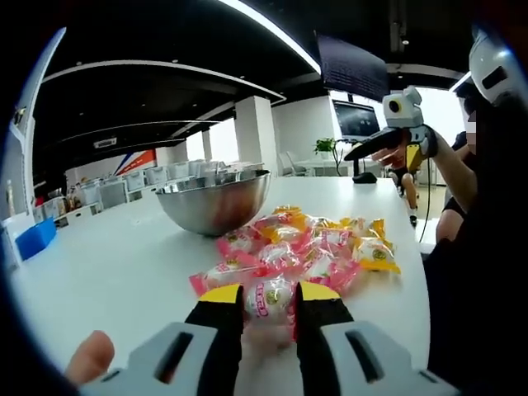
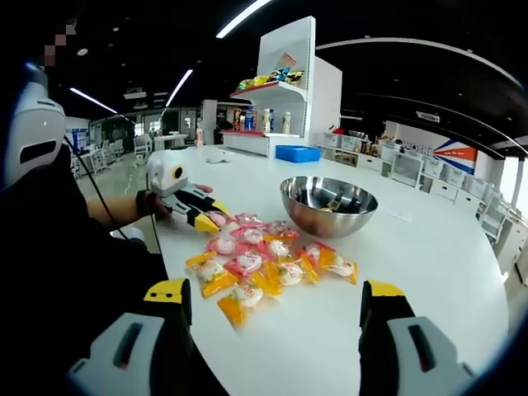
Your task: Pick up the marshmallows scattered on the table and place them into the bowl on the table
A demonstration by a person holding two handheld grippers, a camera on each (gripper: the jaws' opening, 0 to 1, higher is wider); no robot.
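Observation:
A heap of wrapped marshmallows [image 1: 318, 243], pink and yellow packets, lies on the white table [image 1: 115, 264] in front of a steel bowl [image 1: 210, 213]. My left gripper [image 1: 268, 290] is shut on one pink marshmallow packet [image 1: 269, 304] at the near edge of the heap. In the right gripper view the left gripper [image 2: 206, 219] reaches in from the left with that pink packet at its tips. My right gripper [image 2: 276, 290] stands wide open just short of the marshmallows [image 2: 264, 262], nothing between its jaws. The bowl [image 2: 318, 223] sits behind the heap, and I cannot tell what is in it.
A person in black [image 1: 483, 256] stands at the table's right edge, holding the right gripper [image 1: 371, 148] in the air. A blue box [image 2: 299, 153] and a white shelf unit [image 2: 289, 82] stand at the table's far end. A fingertip [image 1: 89, 356] shows beside the left gripper.

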